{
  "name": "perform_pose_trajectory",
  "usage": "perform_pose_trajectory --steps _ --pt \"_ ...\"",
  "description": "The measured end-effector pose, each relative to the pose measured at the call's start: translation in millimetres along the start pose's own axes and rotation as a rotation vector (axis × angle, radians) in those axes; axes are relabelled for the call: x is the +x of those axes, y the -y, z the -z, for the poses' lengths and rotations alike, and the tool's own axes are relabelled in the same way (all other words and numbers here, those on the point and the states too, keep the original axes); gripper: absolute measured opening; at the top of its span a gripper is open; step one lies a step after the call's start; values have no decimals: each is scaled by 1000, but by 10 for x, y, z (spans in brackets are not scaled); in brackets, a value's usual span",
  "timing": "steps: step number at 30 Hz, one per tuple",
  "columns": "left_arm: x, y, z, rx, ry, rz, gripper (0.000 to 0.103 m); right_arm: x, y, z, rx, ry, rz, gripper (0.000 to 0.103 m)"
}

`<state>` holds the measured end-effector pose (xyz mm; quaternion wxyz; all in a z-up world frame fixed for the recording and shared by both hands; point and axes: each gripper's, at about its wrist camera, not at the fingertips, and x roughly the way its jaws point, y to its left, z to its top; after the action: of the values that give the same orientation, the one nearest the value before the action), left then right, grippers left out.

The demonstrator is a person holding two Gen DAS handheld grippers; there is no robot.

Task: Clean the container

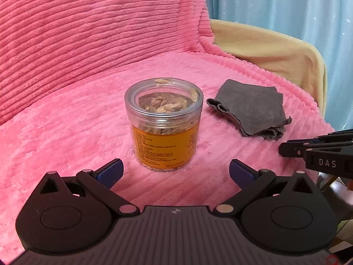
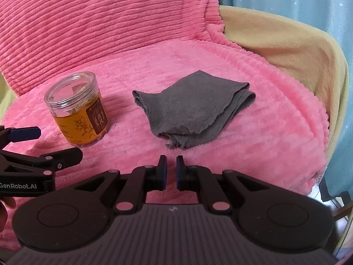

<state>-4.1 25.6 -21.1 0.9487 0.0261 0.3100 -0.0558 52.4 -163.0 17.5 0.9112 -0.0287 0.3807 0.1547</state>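
A clear plastic jar (image 1: 164, 130) with a clear lid and an orange label stands upright on a pink blanket, with dried pieces inside it. My left gripper (image 1: 175, 173) is open just in front of the jar, one blue pad on each side and neither touching it. To the jar's right lies a folded grey cloth (image 1: 251, 108). In the right wrist view the cloth (image 2: 194, 108) lies straight ahead of my right gripper (image 2: 171, 169), which is empty, its pads nearly together and a short way from the cloth's near edge. The jar (image 2: 77, 110) stands to the left there.
A pink ribbed blanket (image 1: 77, 121) covers the seat and back of a chair. The chair's beige padded arm (image 2: 297, 50) curves round the right side. A blue curtain (image 1: 286, 4) hangs behind. The blanket's edge drops off at the right (image 2: 317, 172).
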Motion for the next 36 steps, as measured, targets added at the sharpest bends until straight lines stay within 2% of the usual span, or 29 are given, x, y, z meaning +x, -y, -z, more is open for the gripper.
perform_pose_trajectory --steps 36 --pt "66 107 22 18 -27 5 103 7 1 7 5 -28 11 4"
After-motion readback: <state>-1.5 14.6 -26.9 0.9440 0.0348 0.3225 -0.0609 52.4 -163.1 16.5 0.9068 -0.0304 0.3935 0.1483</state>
